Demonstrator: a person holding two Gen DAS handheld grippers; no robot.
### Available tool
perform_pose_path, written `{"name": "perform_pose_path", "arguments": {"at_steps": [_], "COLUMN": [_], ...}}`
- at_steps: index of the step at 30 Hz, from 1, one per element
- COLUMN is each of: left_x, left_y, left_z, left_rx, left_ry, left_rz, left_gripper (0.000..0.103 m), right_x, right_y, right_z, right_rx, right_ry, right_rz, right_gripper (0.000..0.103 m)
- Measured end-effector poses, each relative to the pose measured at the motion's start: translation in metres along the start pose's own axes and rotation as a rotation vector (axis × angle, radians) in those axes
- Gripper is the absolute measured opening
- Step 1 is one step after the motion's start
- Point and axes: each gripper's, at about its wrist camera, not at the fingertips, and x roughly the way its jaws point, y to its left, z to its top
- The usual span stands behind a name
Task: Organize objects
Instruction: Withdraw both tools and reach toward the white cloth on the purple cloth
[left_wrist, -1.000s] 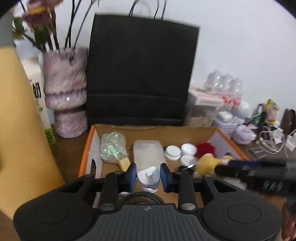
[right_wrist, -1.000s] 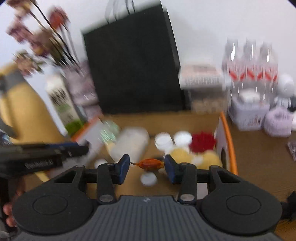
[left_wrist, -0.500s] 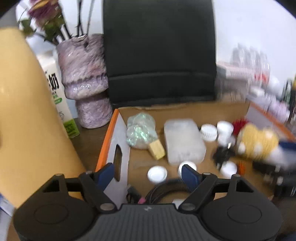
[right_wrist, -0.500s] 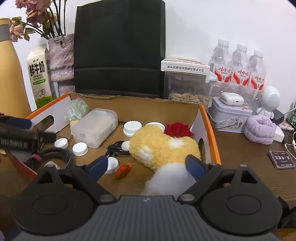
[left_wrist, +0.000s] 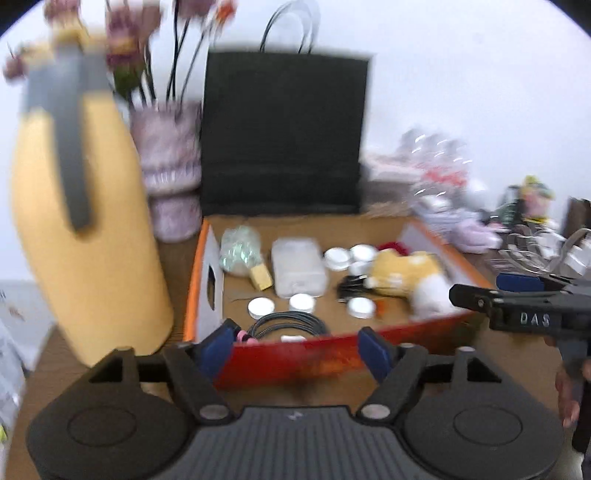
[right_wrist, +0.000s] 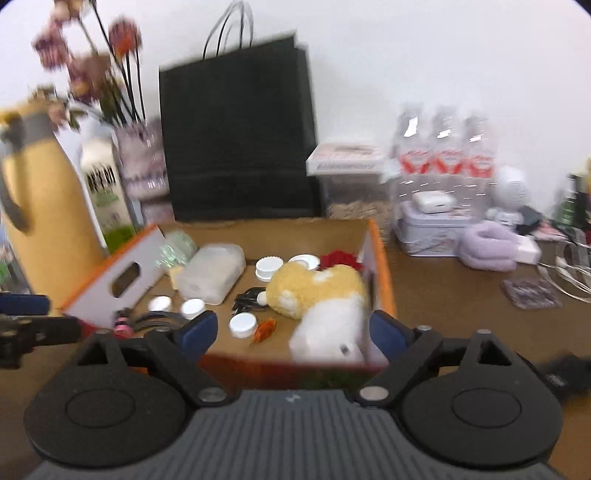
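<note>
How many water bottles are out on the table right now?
3. All stand in a row at the wall, right of the cardboard box, behind the tin: left bottle, middle bottle, right bottle. The view is blurred, so more may be hidden behind.

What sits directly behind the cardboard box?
A black paper bag stands upright against the cardboard box's back wall, with a clear lidded container beside it. The bag hides whatever lies behind it.

Both grippers tilt downward. The left gripper gapes empty, and the right gripper, jaws just widened, likewise (blurred, seemingly). It also shows at three o'clock in the left view.
</note>
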Motion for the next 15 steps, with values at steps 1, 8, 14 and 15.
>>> {"name": "perform_pose_path", "arguments": {"at_steps": [1, 8, 14, 15], "left_x": [-0.022, -0.167, -0.221, -0.221], "left_y": [-0.001, -0.011, 0.002, 0.004], "left_z": [-0.006, -0.108, -0.163, -0.165], "left_rx": [0.004, -0.023, -0.049, -0.051], "left_ry": [-0.029, -0.131, -0.018, -0.023], "left_rz": [-0.004, -0.069, -0.084, -0.066], "left_gripper": [0.080, 0.093, 0.093, 0.091], "right_x": [-0.021, -0.168, -0.249, -0.255], "right_y": [-0.001, -0.001, -0.005, -0.004], "right_z": [-0.005, -0.094, -0.152, -0.155], "right_rx": [0.017, -0.006, -0.046, -0.057], "right_ry": [-0.011, -0.058, 0.067, 0.077], "right_rz": [0.003, 0.103, 0.082, 0.078], "right_gripper": [0.098, 0.103, 0.103, 0.103]}}
